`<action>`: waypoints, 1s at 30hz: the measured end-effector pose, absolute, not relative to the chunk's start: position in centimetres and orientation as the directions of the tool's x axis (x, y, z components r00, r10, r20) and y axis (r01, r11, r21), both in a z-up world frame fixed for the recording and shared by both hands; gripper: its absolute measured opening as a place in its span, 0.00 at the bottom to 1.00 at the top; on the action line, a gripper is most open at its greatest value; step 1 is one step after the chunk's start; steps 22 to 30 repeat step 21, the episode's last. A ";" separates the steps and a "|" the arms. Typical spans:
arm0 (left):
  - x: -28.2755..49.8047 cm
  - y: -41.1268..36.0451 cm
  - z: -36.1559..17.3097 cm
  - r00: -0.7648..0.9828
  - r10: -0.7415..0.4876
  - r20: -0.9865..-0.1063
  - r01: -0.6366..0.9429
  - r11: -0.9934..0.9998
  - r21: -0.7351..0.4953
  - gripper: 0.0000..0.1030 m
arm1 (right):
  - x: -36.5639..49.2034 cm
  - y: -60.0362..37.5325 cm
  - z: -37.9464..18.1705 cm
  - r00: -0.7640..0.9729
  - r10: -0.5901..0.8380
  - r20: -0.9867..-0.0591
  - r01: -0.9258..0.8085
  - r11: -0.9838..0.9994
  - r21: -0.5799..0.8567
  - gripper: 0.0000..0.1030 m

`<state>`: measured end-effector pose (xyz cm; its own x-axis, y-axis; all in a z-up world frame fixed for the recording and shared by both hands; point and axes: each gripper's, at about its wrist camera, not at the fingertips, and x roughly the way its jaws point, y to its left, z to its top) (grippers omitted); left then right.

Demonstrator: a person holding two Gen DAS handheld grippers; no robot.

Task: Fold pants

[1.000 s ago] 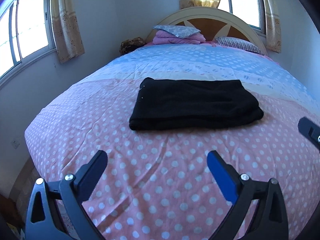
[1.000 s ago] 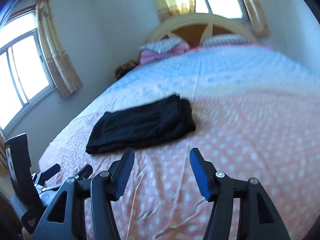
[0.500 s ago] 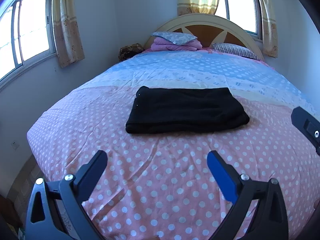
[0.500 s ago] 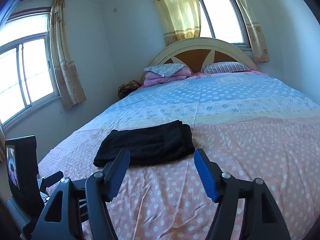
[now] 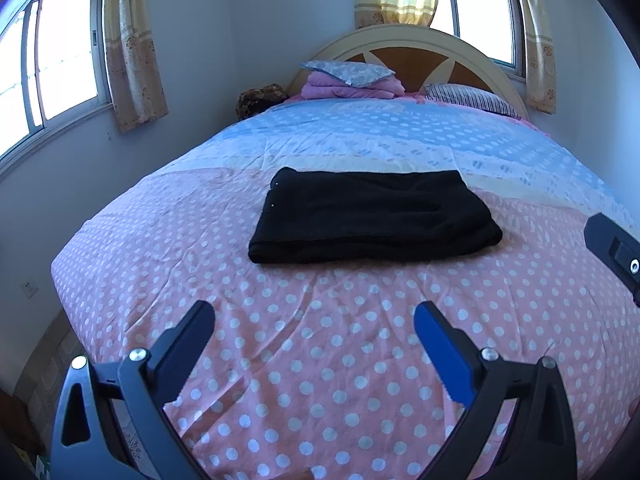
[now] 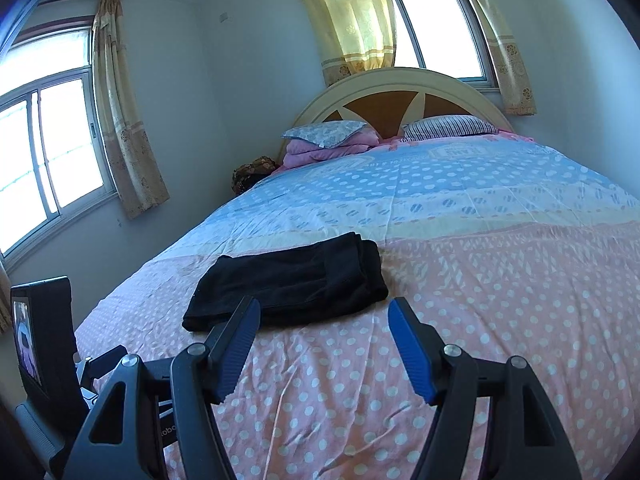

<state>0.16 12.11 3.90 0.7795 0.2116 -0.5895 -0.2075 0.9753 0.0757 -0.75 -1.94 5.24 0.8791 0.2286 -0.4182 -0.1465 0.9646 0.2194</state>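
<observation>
Sunlit and quiet, the bedroom is filled almost wall to wall by a bed under a dotted cover, pink at the near end and blue toward the arched headboard, where pillows are stacked. From the left wrist view, the folded black pants lie flat on the pink part of the cover, a neat rectangle well apart from the left gripper, straight ahead of it and farther up the bed. That claw stands wide, its two fingers spread over bare cover, with nothing between them and nothing touched. At the right edge of this view a dark part of the right gripper pokes in, near the right end of the pants but apart from them. From the right wrist view, the same bed runs away to the headboard and curtained windows. The pants lie ahead and a little to the left of the right gripper, whose left finger overlaps their near edge in the picture; I cannot tell whether it touches the cloth. Its jaws stand fairly wide, having just been opening, and they hold nothing. Low at the far left, a small screen on the other handset shows.
</observation>
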 end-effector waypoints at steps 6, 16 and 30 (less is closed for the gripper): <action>0.1 12.2 4.1 0.779 0.213 -0.589 -0.212 0.975 0.071 0.99 | -0.7 -2.3 5.2 0.882 0.224 -0.415 -0.141 0.965 0.220 0.66; 0.0 12.8 4.5 0.795 0.173 -0.581 -0.209 0.978 0.006 0.99 | -0.8 -2.3 5.2 0.882 0.218 -0.417 -0.138 0.967 0.214 0.66; 0.1 12.5 4.4 0.793 0.214 -0.570 -0.224 0.973 0.053 0.99 | -0.6 -2.3 5.1 0.879 0.222 -0.422 -0.138 0.966 0.220 0.66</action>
